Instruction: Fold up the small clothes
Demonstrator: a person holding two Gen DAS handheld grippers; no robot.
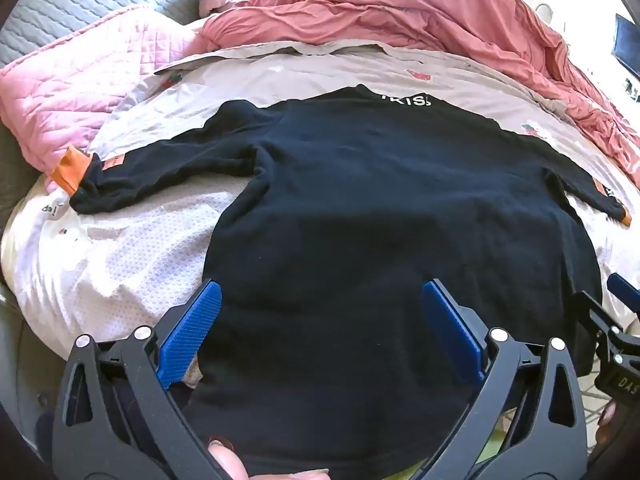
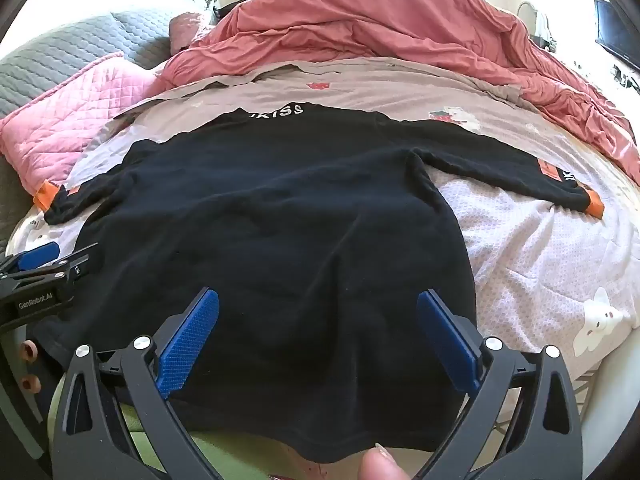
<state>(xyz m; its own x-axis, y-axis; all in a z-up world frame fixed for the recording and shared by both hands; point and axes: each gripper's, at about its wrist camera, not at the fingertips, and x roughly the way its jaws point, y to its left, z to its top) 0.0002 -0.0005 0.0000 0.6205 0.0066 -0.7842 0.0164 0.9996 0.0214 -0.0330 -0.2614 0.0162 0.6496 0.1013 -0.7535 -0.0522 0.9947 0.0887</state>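
Black sweater (image 1: 360, 208) spread flat on the bed (image 1: 120, 264), hem directly beneath both tools, left tool (image 1: 320, 320) and right tool (image 2: 318, 328), blue pads wide apart, gripping nothing.

White letters "JKISS" stood on collar of black sweater (image 2: 272, 216); left wrist view showed only "KIS" there. White letters on right sleeve near orange cuff (image 2: 595, 204), too small to read. "GenRobot.AI" was printed on body of left gripper (image 2: 52, 258). "DAS" showed on right gripper (image 1: 618, 292), partly cut.
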